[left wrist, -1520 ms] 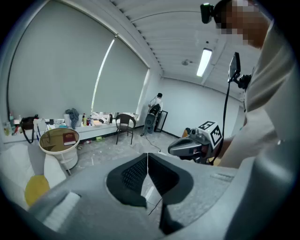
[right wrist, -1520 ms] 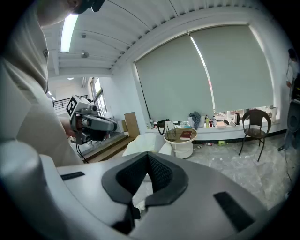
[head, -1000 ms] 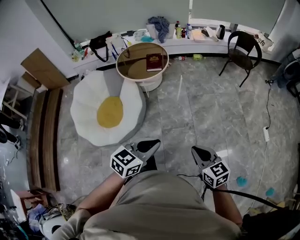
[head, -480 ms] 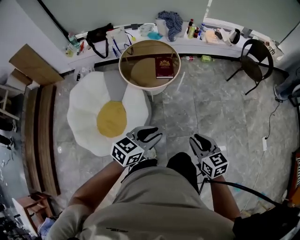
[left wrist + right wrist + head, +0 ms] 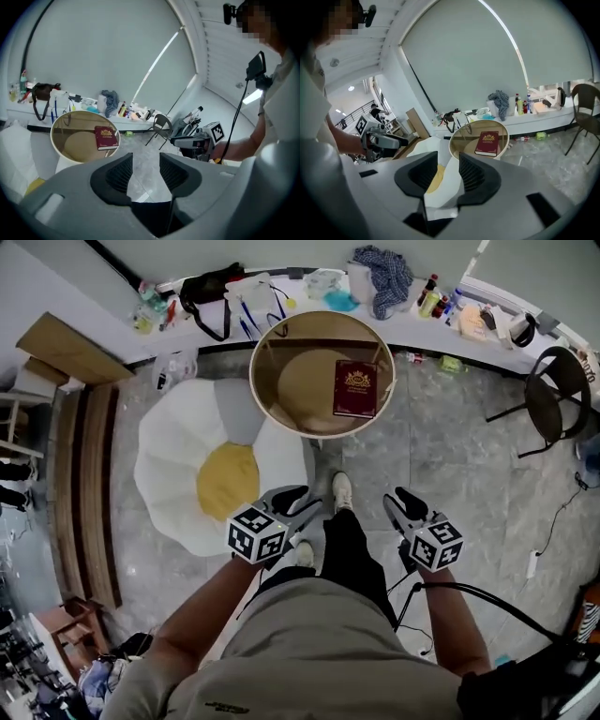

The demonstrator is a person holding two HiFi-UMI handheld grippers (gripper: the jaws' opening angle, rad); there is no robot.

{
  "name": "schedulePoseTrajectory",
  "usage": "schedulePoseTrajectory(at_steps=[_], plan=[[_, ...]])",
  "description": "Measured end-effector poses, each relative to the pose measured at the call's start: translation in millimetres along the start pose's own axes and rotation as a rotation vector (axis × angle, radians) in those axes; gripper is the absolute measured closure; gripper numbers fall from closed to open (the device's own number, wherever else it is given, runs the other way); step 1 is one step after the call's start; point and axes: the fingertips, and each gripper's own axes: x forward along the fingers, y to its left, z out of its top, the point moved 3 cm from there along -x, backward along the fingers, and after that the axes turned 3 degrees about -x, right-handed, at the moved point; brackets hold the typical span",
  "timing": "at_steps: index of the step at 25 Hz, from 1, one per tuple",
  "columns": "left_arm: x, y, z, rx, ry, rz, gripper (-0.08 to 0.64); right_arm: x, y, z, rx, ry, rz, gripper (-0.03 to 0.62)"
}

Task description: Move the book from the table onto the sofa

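Note:
A dark red book (image 5: pixel 356 388) lies flat on the right side of the round tan table (image 5: pixel 253 381). The white egg-shaped floor sofa (image 5: pixel 178 465) with a yellow centre lies left of and below the table. My left gripper (image 5: pixel 298 501) and right gripper (image 5: pixel 405 502) hang at waist height short of the table, both open and with nothing between the jaws. In the left gripper view the book (image 5: pixel 106 137) shows left of the gripper (image 5: pixel 146 161). In the right gripper view the book (image 5: pixel 487 143) sits up and right of the gripper (image 5: pixel 448 161), with the sofa (image 5: pixel 431 150) behind the jaws.
A cluttered ledge runs behind the table with a black bag (image 5: pixel 211 287), a blue cloth (image 5: pixel 384 268) and bottles. A black chair (image 5: pixel 553 399) stands at the right. Wooden planks (image 5: pixel 84 512) line the left wall. The person's shoe (image 5: pixel 341 491) is on the grey floor.
The person has stepped towards the table, so the book and table are nearer and larger. Both grippers, shut earlier, now stand open.

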Motion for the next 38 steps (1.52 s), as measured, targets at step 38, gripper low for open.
schedulePoseTrajectory(at_steps=[38], plan=[[396,376,17,-0.536,0.126,0.077,0.318,383,-339,-48,0.428,0.176,0.089,0.468]])
